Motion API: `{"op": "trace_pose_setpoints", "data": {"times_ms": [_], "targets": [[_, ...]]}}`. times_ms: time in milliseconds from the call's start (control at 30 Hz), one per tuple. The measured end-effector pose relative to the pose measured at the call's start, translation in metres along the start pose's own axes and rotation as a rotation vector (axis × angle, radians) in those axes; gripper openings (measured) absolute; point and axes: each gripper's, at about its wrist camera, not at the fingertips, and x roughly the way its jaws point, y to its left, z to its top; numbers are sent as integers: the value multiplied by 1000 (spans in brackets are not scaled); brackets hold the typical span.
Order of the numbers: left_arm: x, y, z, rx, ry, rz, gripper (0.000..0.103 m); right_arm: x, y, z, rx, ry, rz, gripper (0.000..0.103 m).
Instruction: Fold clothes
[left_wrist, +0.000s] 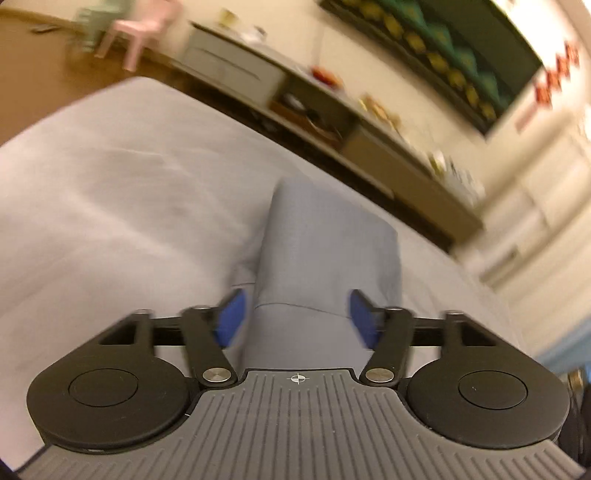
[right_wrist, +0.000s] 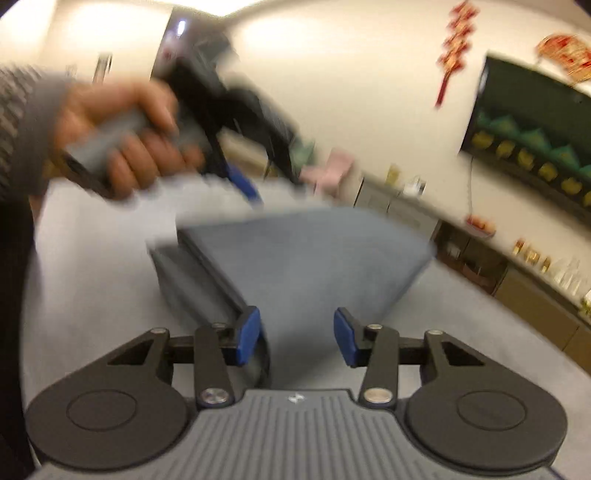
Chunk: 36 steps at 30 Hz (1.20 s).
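Unlabelled gripper (right_wrist: 297, 338) over folded garment (right_wrist: 295, 258)

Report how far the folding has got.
Done: the grey garment lies as a compact layered stack on the pale sheet. In hand: nothing; the left gripper and right gripper both stand open, pads clear of the cloth. Left: possibly tidying the stepped edges; blur hides any other clothes.

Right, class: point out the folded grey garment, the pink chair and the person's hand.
folded grey garment (right_wrist: 295, 258), right wrist view, its top face
pink chair (left_wrist: 142, 27), left wrist view, its seat
person's hand (right_wrist: 125, 133), right wrist view, its knuckles
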Motion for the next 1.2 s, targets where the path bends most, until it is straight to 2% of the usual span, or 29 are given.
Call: {"op": "trace_pose_setpoints", "data": {"times_ms": [67, 133, 167, 200, 233, 267, 300, 333, 367, 400, 433, 467, 533, 633, 733, 767, 833, 933, 1000, 1100, 1167, 1200], "targets": [[6, 5, -19, -7, 56, 30, 53, 15, -8, -2, 13, 60, -15, 38], [18, -6, -40, 20, 101, 38, 53, 24, -22, -1, 37, 108, -41, 42], [20, -20, -53, 76, 99, 42, 53, 24, -33, -1, 48, 133, -91, 41], [20, -37, -65, 127, 108, 30, 53, 23, -51, 0, 67, 160, -182, 37], [19, -55, -78, 162, 132, -6, 53, 22, -72, -1, 104, 187, -268, 37], [20, -77, -93, 199, 174, -83, 53, 19, -94, -3, 153, 211, -345, 37], [21, -97, -108, 249, 221, -179, 47, 8, -117, -7, 235, 225, -394, 37], [21, -113, -119, 294, 241, -241, 41, -3, -141, -11, 318, 239, -442, 37], [16, -126, -127, 326, 226, -270, 32, -14, -164, -16, 401, 253, -490, 38], [11, -131, -130, 328, 199, -284, 36, -26, -185, -20, 477, 260, -527, 38], [6, -129, -128, 306, 174, -303, 38, -40, -195, -23, 537, 242, -522, 38], [3, -122, -123, 264, 153, -315, 39, -54, -199, -24, 601, 208, -481, 38], [0, -101, -109, 195, 114, -280, 42, -80, -206, -26, 733, 139, -386, 40], [-4, -71, -93, 110, 72, -224, 43, -80, -215, -35, 974, 50, -106, 43], [0, -46, -87, 83, 56, -170, 47, -70, -221, -46, 1109, 29, 24, 46], [1, -38, -89, 74, 56, -148, 50, -68, -225, -54, 1128, 37, 10, 47], [14, -31, -86, 55, 75, -154, 51, -63, -234, -70, 1172, 52, -18, 48], [7, -38, -93, 131, 35, -126, 59, -68, -247, -93, 1283, 31, -76, 49], [0, -43, -98, 187, 5, -106, 69, -72, -251, -105, 1340, 35, -95, 48], [2, -55, -106, 280, -51, -62, 74, -66, -239, -110, 1308, 87, -127, 46], [6, -59, -107, 310, -56, -57, 74, -51, -231, -103, 1248, 103, -160, 46], [8, -62, -108, 323, -55, -50, 71, -51, -226, -101, 1220, 102, -185, 46]]}}
